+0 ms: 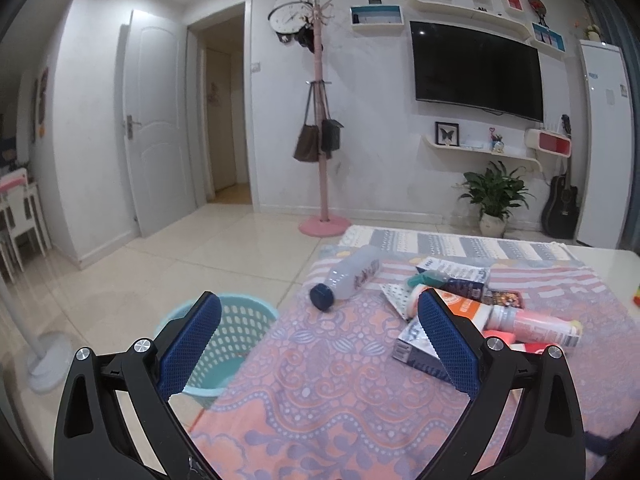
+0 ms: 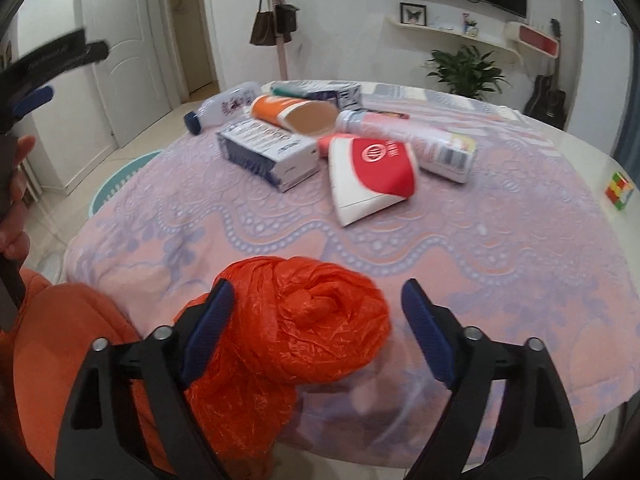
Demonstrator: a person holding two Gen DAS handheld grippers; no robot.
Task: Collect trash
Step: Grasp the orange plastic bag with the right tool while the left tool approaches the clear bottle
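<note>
Trash lies in a pile on the table's pink patterned cloth point(image 2: 440, 248): a clear bottle with a blue cap point(image 1: 348, 278), an orange paper cup point(image 2: 292, 114), a white and blue carton point(image 2: 272, 152), a red and white flattened cup point(image 2: 368, 172) and a pink-labelled bottle point(image 2: 408, 140). A crumpled orange plastic bag point(image 2: 304, 332) lies at the near table edge between the open jaws of my right gripper point(image 2: 318, 304). My left gripper point(image 1: 320, 316) is open and empty, held above the table's left edge. A teal perforated trash basket point(image 1: 236, 336) stands on the floor to the left, below it.
A colourful cube point(image 2: 619, 191) sits at the table's right edge. A pink coat stand point(image 1: 322, 120) with bags, a potted plant point(image 1: 494, 200), a guitar point(image 1: 562, 204) and a wall TV point(image 1: 476, 68) stand beyond. A white fan base point(image 1: 48, 360) is on the floor left.
</note>
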